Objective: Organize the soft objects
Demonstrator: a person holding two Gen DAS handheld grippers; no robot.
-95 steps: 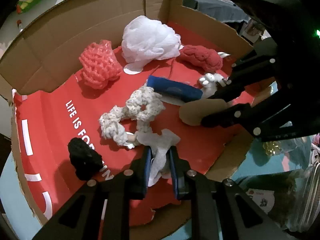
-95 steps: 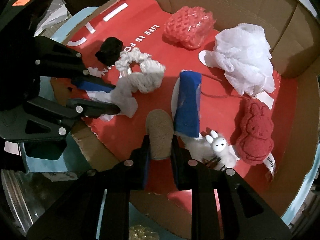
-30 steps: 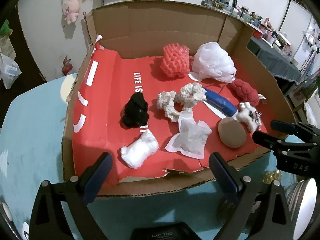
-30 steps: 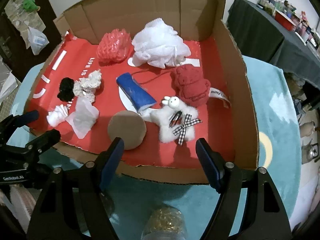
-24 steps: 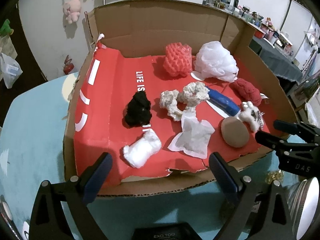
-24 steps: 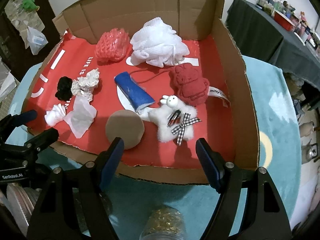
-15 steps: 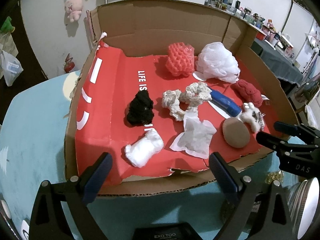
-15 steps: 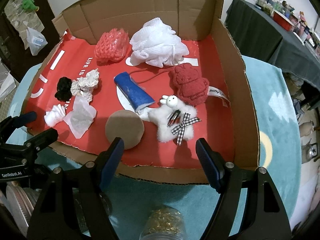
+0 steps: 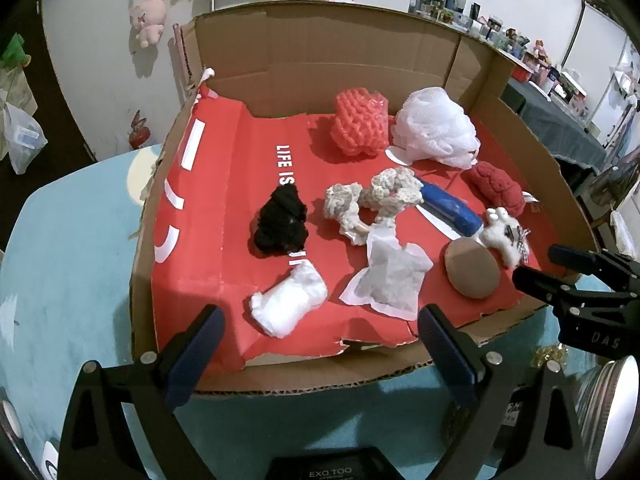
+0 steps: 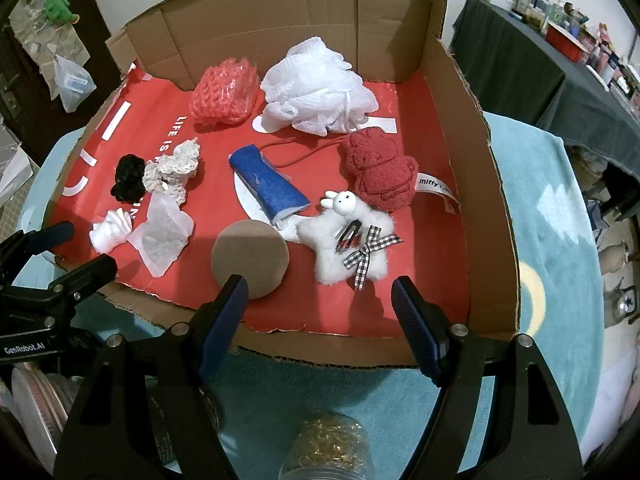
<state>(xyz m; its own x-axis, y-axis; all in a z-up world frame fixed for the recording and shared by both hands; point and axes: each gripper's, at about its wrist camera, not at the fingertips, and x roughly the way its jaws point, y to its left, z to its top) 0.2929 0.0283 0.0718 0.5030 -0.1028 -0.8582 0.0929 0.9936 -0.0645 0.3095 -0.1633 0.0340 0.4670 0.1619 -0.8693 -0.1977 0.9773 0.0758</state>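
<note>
While both claws hang wide and empty at the box's [image 10: 472, 92] near edge, the brown pad [image 10: 250, 258] lies just beyond the right claw [image 10: 316, 308], nearer than the left claw [image 9: 318, 340].

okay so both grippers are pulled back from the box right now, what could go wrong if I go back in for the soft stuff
Possible snags, with the left gripper and right gripper both open and empty:

1. The tissue sheet overlaps the cream crochet piece, so a pinch could lift both.
2. The blue roll touches the white plush star, which might drag along.
3. The torn front edge of the cardboard box may catch a finger on entry.
</note>
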